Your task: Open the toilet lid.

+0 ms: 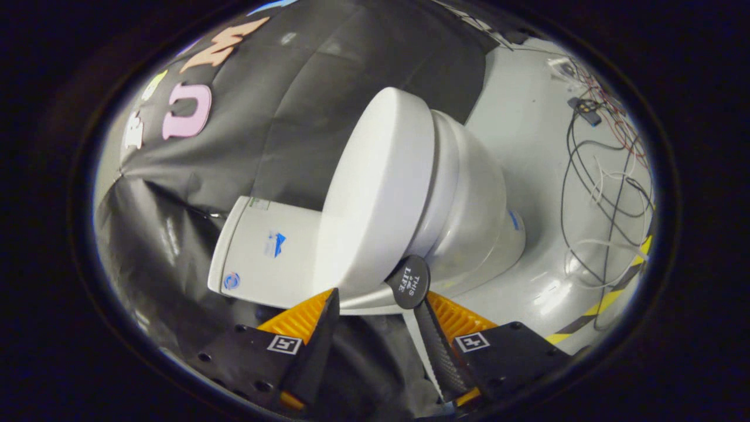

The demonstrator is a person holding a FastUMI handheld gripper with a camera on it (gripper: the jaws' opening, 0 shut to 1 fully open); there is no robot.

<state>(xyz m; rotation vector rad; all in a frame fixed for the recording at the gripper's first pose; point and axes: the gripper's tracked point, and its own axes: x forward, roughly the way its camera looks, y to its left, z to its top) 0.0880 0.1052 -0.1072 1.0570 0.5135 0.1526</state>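
Note:
The white toilet is seen rolled on its side, with its tank [263, 252] beyond the left finger and its bowl [480, 199] beyond the right one. The white lid [381, 193] lies down flat against the bowl. A round black tab [408, 281] sticks out from the lid's near rim. My gripper [375, 302] is open. The lid's near rim sits just ahead of the gap between the fingers, and the right fingertip [423, 313] reaches up to the black tab. Whether either finger touches the lid or tab is unclear.
The toilet stands on a grey floor [527, 135]. Loose cables [603, 187] lie tangled on it beyond the bowl, beside a yellow-and-black tape strip [609, 299]. Black cloth [293, 117] hangs behind the tank and under the fingers.

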